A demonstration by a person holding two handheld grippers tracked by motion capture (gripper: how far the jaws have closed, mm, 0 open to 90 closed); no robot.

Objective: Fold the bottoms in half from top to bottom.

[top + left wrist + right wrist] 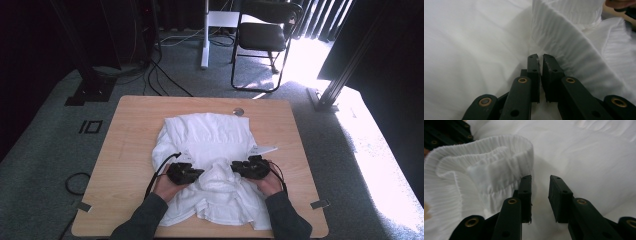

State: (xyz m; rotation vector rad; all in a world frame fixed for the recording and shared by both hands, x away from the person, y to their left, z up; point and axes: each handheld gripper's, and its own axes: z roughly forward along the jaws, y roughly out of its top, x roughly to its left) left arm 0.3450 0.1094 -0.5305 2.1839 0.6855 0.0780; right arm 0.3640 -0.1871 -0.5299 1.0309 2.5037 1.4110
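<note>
A white garment [207, 150] lies spread and rumpled over the middle of the wooden tabletop [125, 150], its lower hem reaching the near edge where the person's sleeves come in. Both hands work at the ribbed collar [218, 175], which stands up in a soft ring near the near edge, between the two tools. The left gripper [192, 173] sits at the collar's left side; in the left gripper view its jaws are pressed almost together, a thin slit between the pads, beside the ribbed band [564, 42], and whether they pinch any cloth cannot be told. The right gripper [243, 167] sits at the collar's right side; in the right gripper view its jaws stand spread, the ribbed band [486, 165] lying against the outer face of one jaw and nothing between them. The cloth looks light, limp and easily creased, likely to sag and fold on itself when lifted; the thicker ribbed collar, or the seams at the shoulders, should give the firmest hold.
</note>
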